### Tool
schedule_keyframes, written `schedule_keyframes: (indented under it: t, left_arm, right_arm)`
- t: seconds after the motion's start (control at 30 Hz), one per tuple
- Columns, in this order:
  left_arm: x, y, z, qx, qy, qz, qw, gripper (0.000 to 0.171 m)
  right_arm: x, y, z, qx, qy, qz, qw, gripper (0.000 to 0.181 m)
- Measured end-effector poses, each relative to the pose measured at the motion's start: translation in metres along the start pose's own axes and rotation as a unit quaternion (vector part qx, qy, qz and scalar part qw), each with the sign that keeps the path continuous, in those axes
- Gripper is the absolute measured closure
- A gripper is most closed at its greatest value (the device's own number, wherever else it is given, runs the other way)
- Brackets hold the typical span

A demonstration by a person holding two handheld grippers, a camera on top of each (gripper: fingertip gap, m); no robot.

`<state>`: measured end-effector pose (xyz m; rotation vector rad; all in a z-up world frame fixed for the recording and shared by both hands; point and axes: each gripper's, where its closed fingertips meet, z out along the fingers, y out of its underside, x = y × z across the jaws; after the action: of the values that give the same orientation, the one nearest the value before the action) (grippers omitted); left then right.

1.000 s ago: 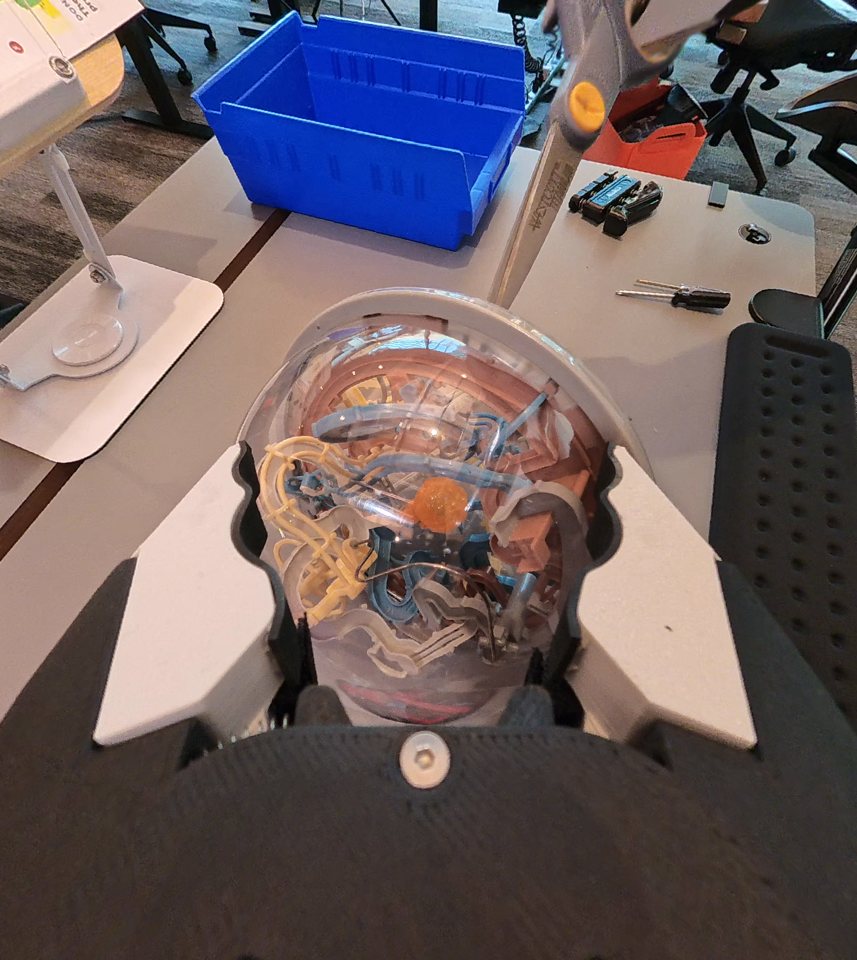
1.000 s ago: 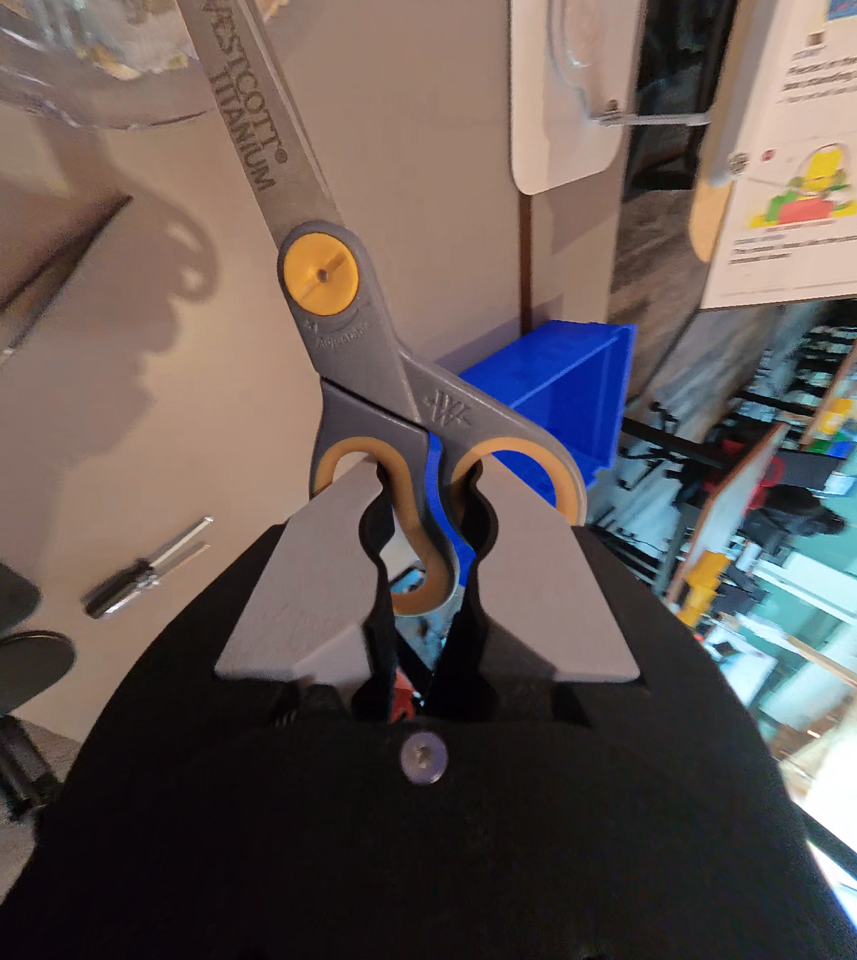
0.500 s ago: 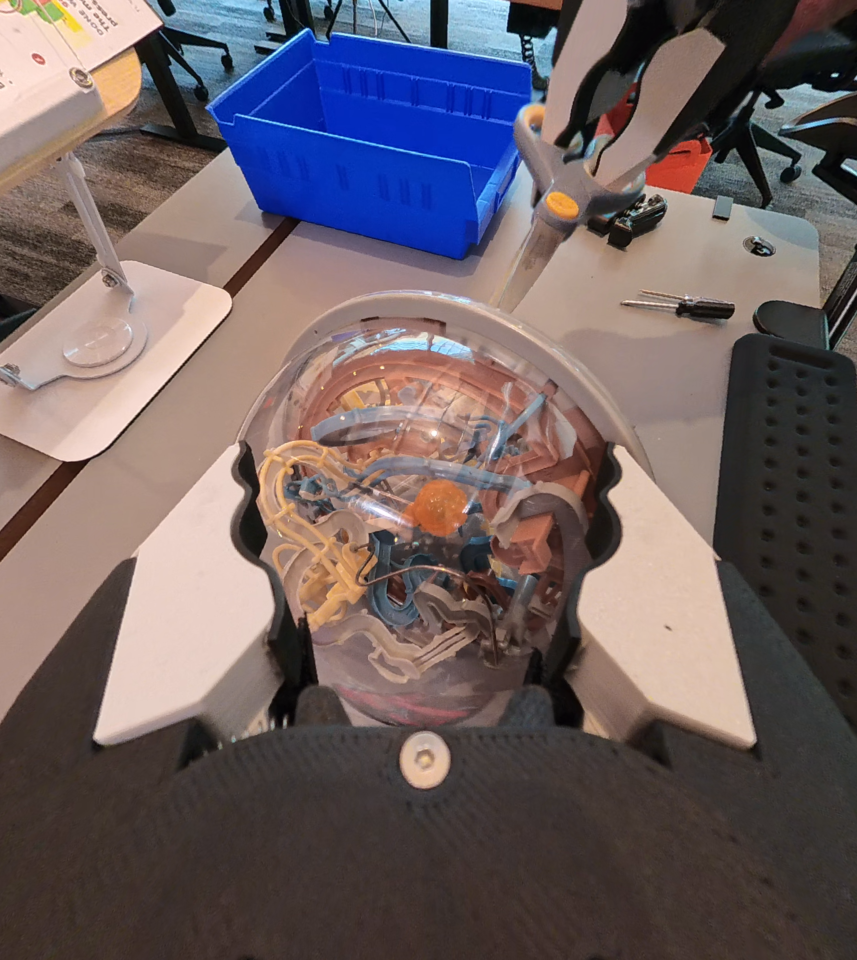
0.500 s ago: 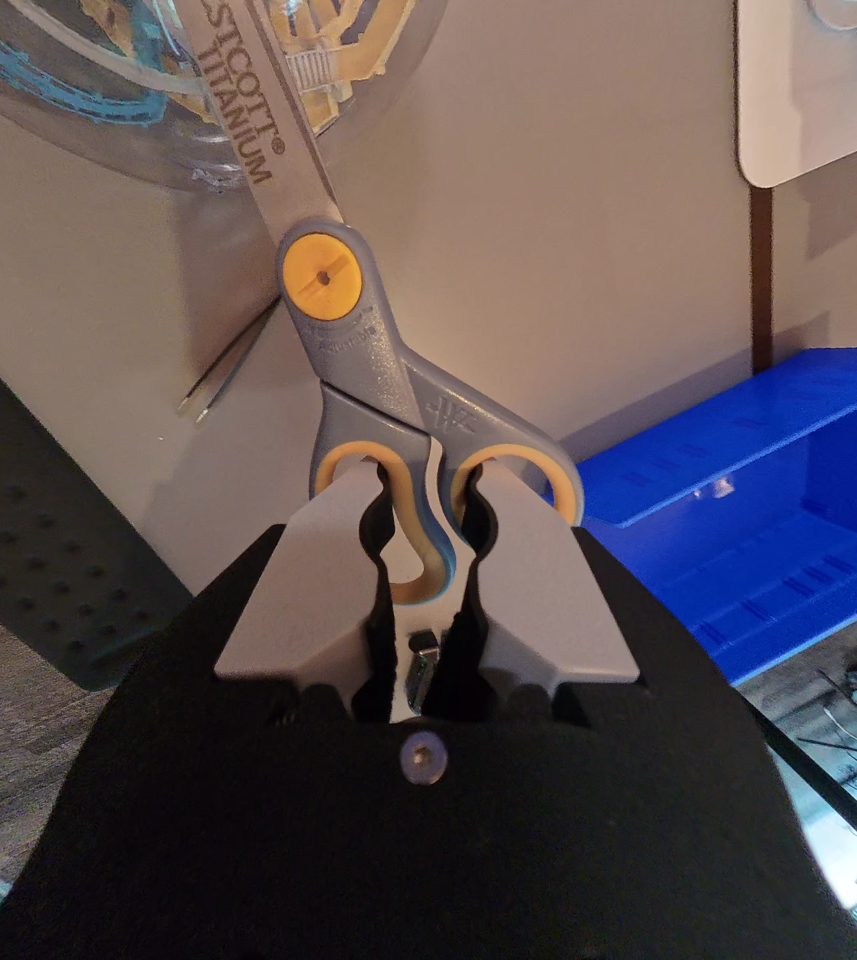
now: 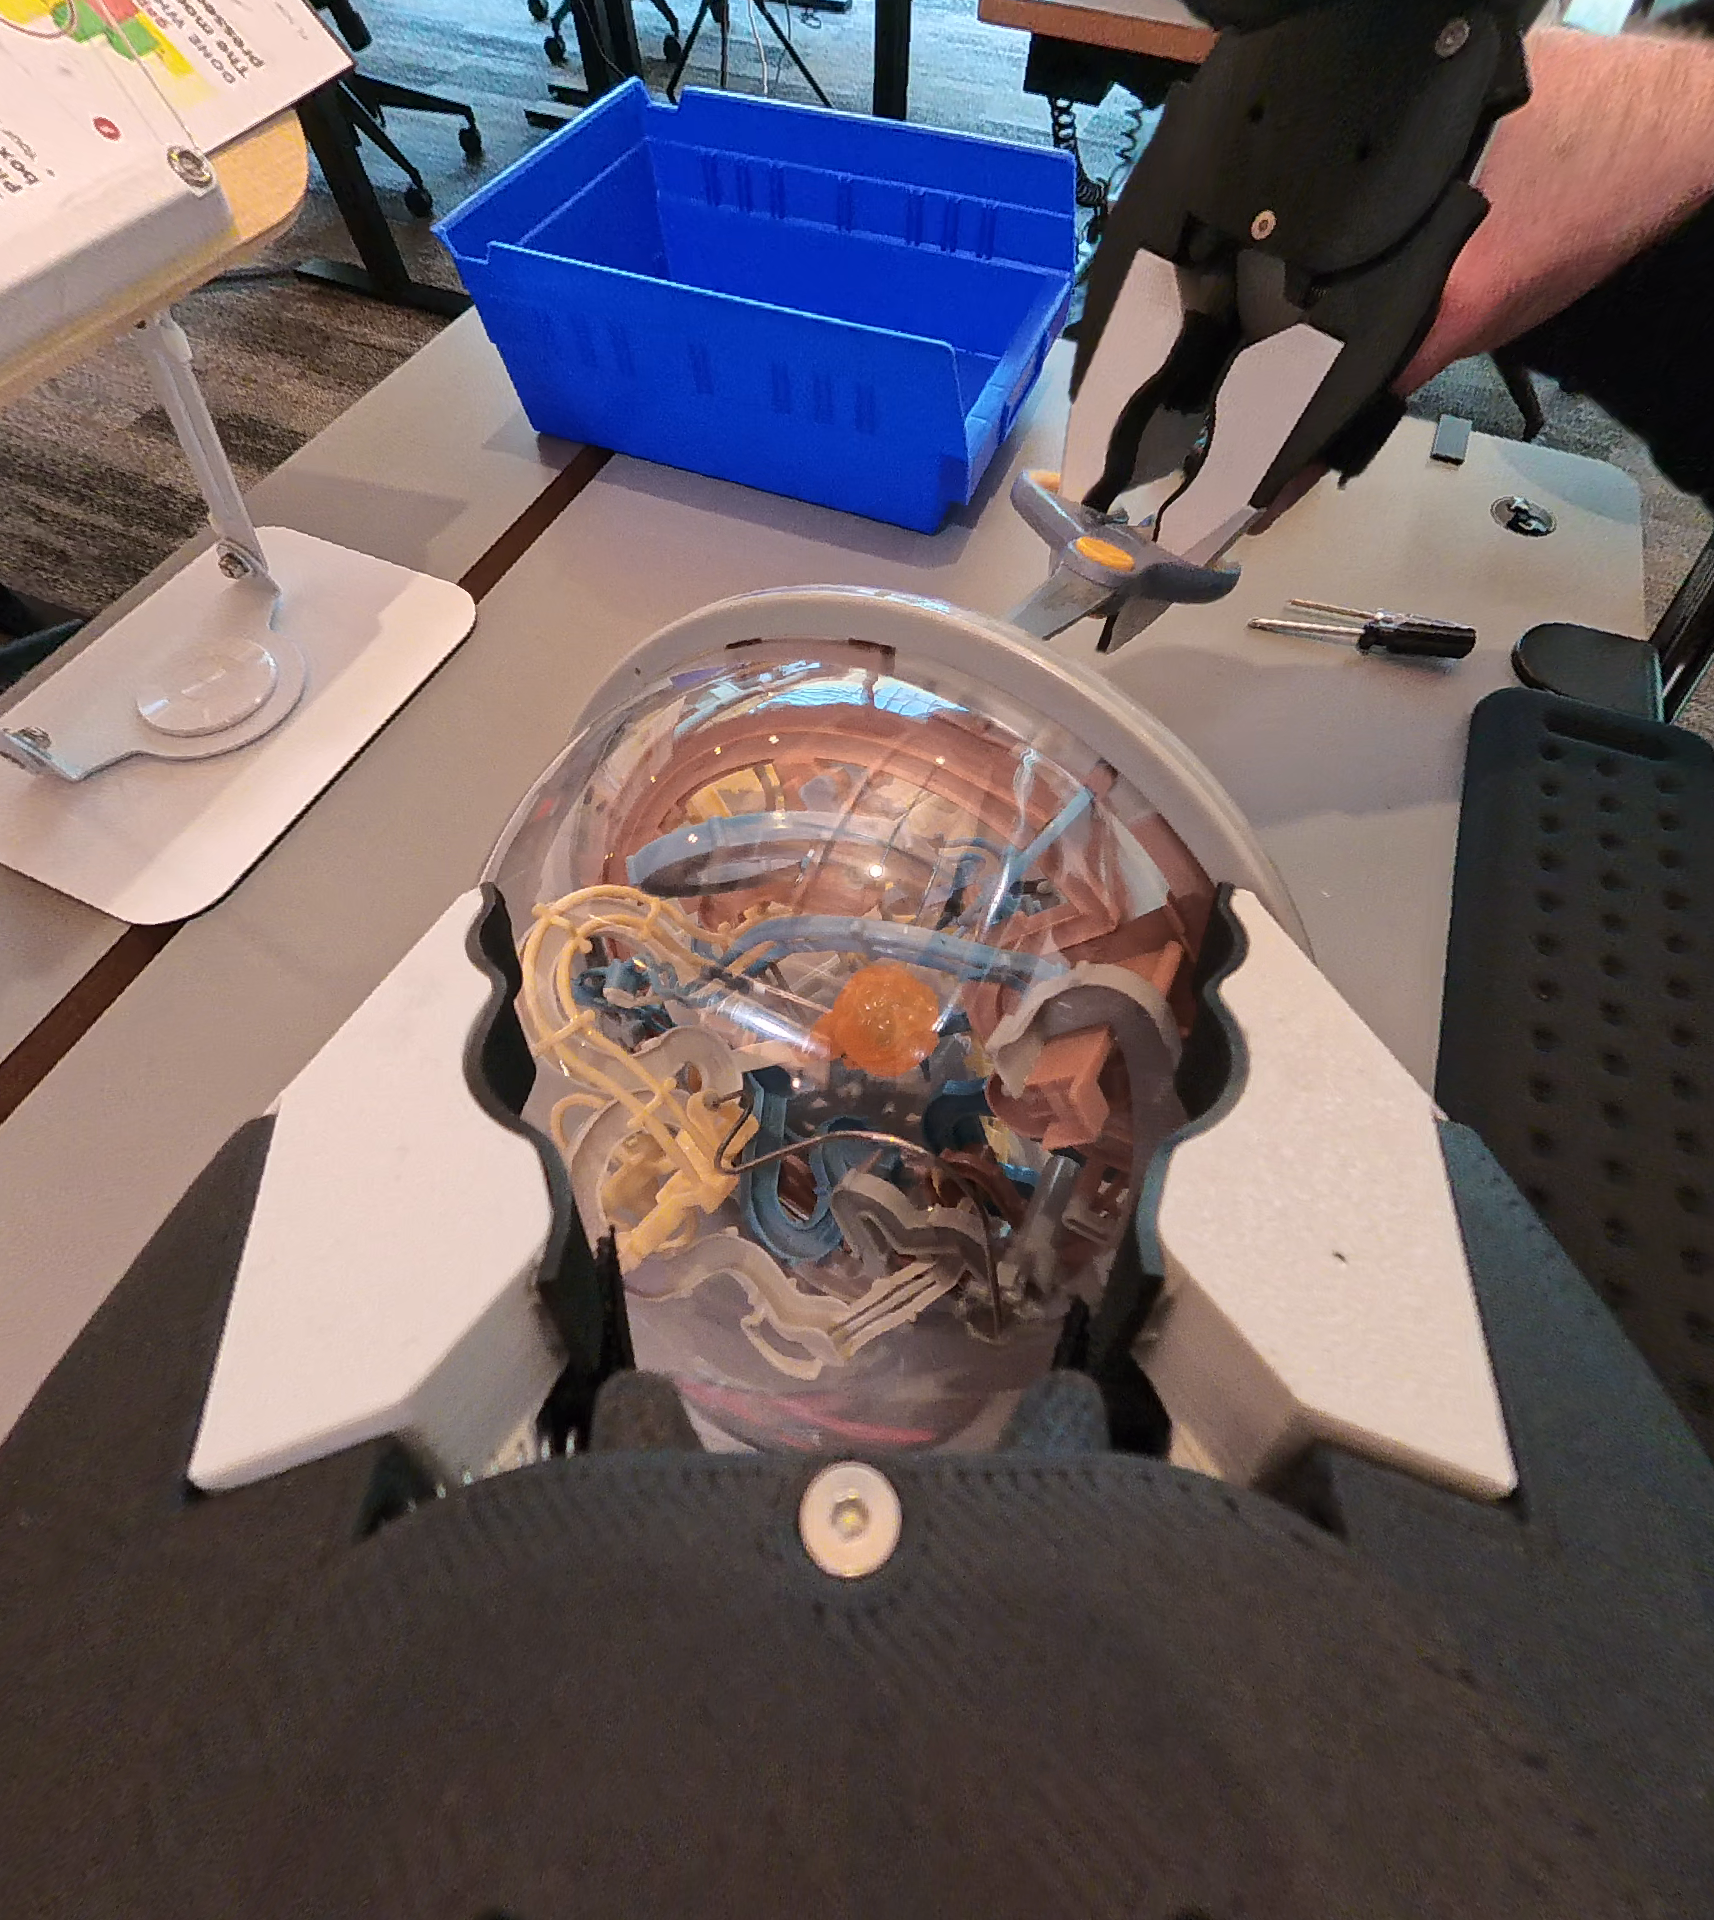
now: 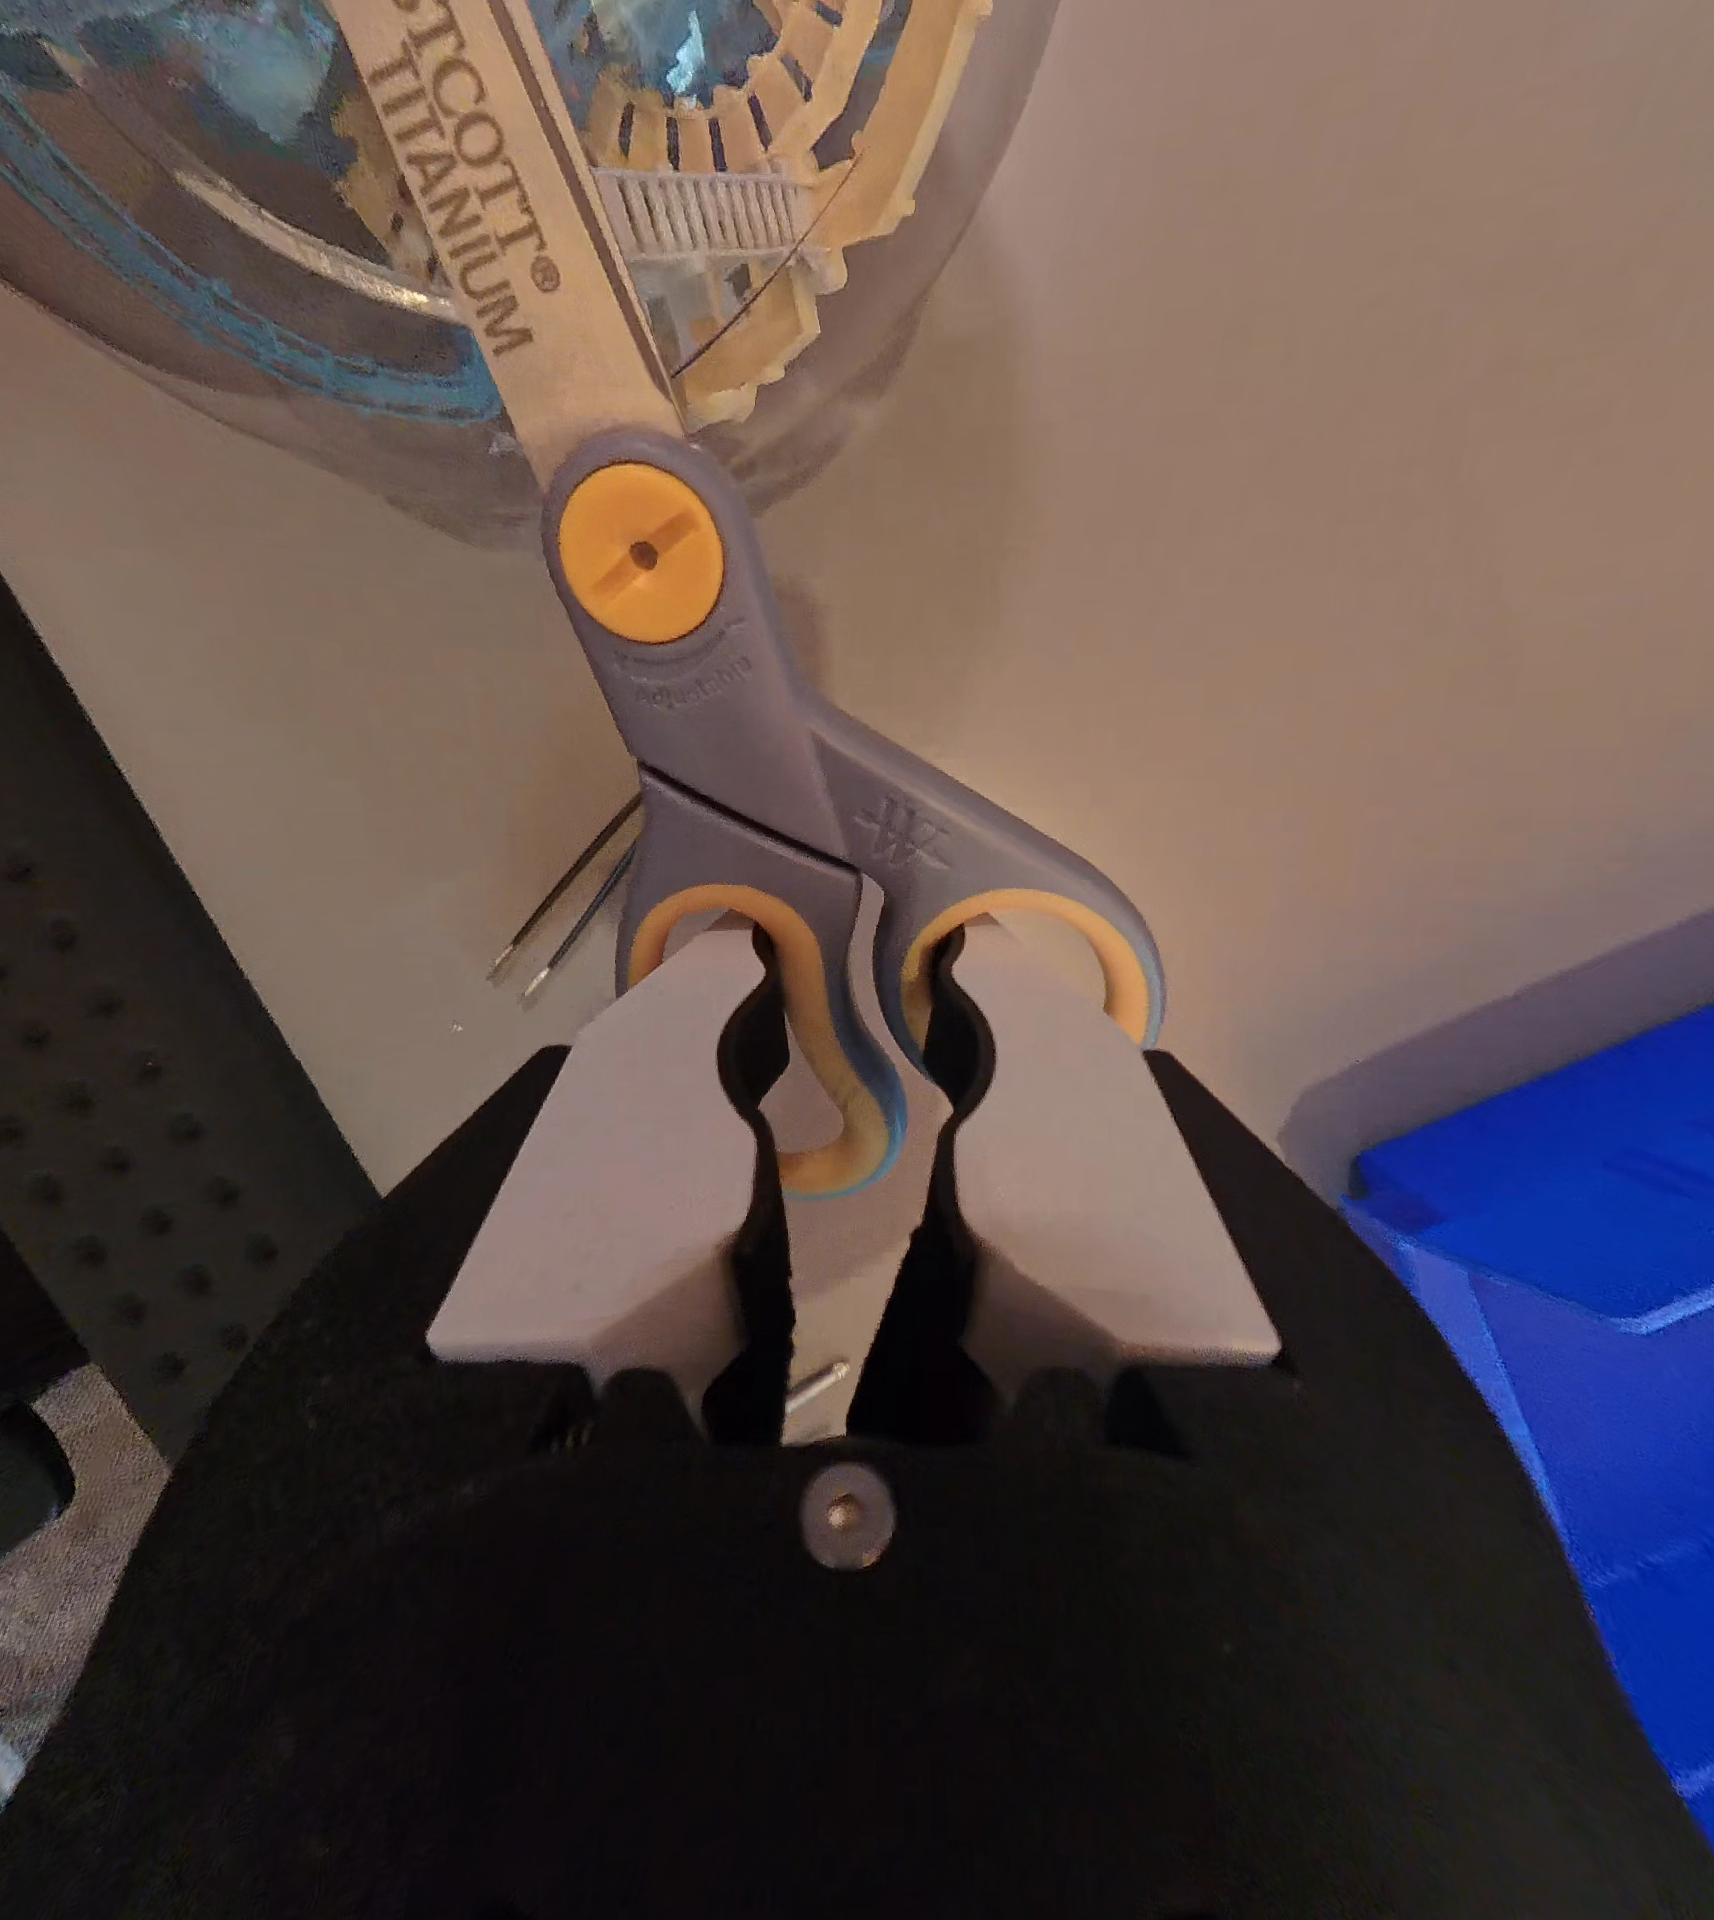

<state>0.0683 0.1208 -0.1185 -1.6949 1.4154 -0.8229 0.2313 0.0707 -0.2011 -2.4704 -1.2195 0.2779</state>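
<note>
2 grippers are gripping: left gripper (image 5: 858, 1049) is clamping the maze ball (image 5: 863, 1029) over the table (image 5: 417, 1039); right gripper (image 6: 858, 997) is pinching the scissors (image 6: 728, 727), blade beside it; keeping both grips firm seems wise.

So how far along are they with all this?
Done: both things are picked up. The left gripper is clamped on the clear maze ball, and the right gripper on the handles of the scissors. In hand: the closed blades point at the ball; contact is hidden. Untouched: the screwdriver and the blue bin.
</note>
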Motion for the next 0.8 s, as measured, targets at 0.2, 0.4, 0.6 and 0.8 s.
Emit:
schedule_keyframes:
  t: [0.2, 0.4, 0.6, 0.8]
  left_arm:
    - [0.010, -0.007, 0.008, 0.000, 0.003, 0.015, 1.000, 0.049]
    - [0.016, -0.014, 0.020, 0.005, 0.015, 0.015, 1.000, 0.050]
    - [0.012, -0.011, 0.018, 0.011, 0.015, -0.002, 1.000, 0.048]
    - [0.016, -0.004, 0.018, 0.024, 0.032, -0.016, 0.999, 0.047]
  right_arm:
    - [-0.004, 0.019, 0.005, 0.054, -0.025, 0.035, 0.998, 0.162]
    - [0.001, 0.052, -0.003, 0.055, -0.058, 0.059, 0.995, 0.162]
    - [-0.005, 0.044, 0.004, 0.074, -0.092, 0.063, 0.991, 0.163]
    - [-0.017, 0.023, 0.012, 0.101, -0.134, 0.059, 0.984, 0.163]
